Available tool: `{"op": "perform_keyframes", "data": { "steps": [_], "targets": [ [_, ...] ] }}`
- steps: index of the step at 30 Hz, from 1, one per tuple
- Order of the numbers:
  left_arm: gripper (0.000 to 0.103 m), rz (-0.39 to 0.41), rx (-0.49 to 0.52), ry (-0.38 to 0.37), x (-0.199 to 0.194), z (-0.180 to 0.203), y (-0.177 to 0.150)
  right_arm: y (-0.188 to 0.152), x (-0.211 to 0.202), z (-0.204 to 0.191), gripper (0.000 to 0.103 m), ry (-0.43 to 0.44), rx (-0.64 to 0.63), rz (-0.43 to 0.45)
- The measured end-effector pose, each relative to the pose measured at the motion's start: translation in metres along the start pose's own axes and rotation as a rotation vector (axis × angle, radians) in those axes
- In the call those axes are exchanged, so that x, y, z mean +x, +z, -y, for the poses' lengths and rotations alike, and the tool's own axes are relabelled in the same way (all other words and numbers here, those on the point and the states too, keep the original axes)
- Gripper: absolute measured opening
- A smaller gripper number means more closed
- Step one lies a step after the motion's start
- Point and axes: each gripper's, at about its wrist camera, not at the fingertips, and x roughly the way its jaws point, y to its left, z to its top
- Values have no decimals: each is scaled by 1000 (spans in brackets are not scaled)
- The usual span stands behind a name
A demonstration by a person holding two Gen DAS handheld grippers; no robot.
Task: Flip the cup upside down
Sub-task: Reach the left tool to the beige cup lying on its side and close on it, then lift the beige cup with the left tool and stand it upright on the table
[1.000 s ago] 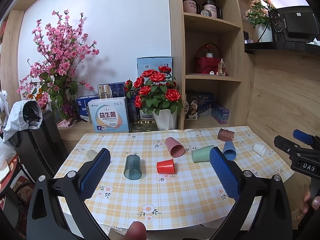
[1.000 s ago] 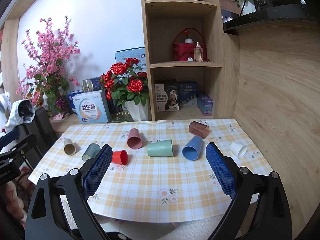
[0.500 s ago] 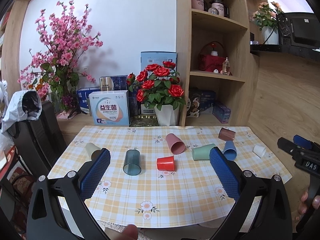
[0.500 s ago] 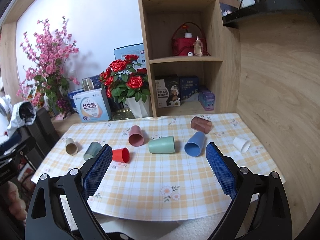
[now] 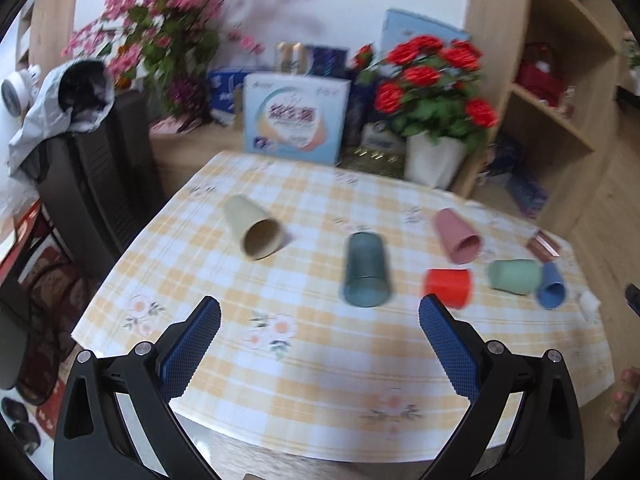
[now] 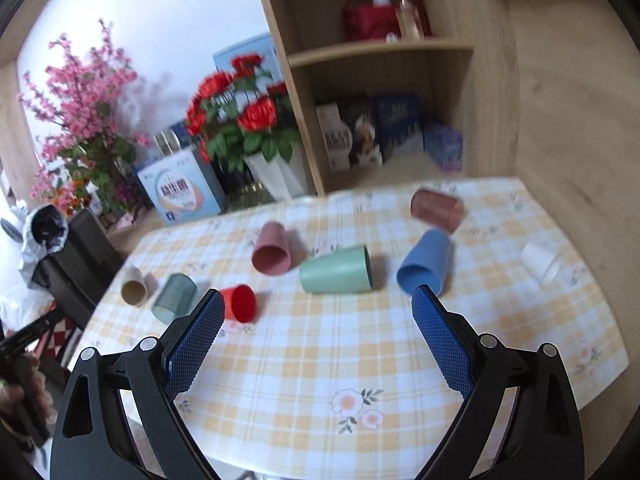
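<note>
Several cups lie on their sides on the checked tablecloth (image 5: 304, 368). In the left wrist view: a beige cup (image 5: 254, 227), a grey-blue cup (image 5: 366, 270), a red cup (image 5: 447, 287), a pink cup (image 5: 457, 235), a green cup (image 5: 514, 276), a blue cup (image 5: 551, 290). My left gripper (image 5: 319, 316) is open and empty above the table's near edge. In the right wrist view: the green cup (image 6: 336, 270), the blue cup (image 6: 425, 267), a brown cup (image 6: 436, 205), a white cup (image 6: 542, 261), the red cup (image 6: 239, 303). My right gripper (image 6: 316, 310) is open and empty.
A vase of red roses (image 5: 434, 120), a blue-white box (image 5: 295, 114) and pink blossoms (image 5: 168, 28) stand behind the table. A wooden shelf unit (image 6: 384, 80) is at the back right. A black chair (image 5: 100, 184) stands to the left.
Both grippers have moved forward and tilted down over the table; the cups look larger and nearer. The left view has swung toward the left cups. Both stay open.
</note>
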Motion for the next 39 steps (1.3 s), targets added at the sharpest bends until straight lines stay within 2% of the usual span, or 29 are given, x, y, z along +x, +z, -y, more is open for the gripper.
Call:
{"op": "perform_keyframes", "data": {
  "steps": [6,8,9,10,15,19,22,31,32,33,35,39],
  "targets": [
    [96,-142,-254,-37,74,-71,45,-8,42,5,91,-26,13,-95],
    [89,-182,-327,-28,104,-85,62,-11,50,6,91,-41,12,-121],
    [89,-216,-363,-57,124,-93,72,-13,54,8,91,-47,15,-135],
    [84,-244,-392,-59,142,-98,80,-16,59,10,91,-54,19,-151],
    [83,-322,-430,-9,213,-114,111,-25,78,20,91,-107,12,-226],
    [83,-362,-521,11,250,-130,117,-26,88,26,91,-145,13,-258],
    [83,-401,-511,54,272,-128,114,-27,98,24,91,-142,10,-283],
    [82,-497,-510,104,305,-126,93,-34,117,7,91,-109,-20,-333],
    [71,-492,-504,108,305,-125,94,-34,117,6,91,-102,-20,-335],
    [66,-497,-500,96,304,-123,93,-35,116,5,91,-96,-19,-338],
    [65,-506,-496,85,300,-122,91,-37,115,5,91,-90,-11,-343],
    [65,-467,-480,85,276,-121,88,-37,112,9,91,-90,9,-339]
  ]
}}
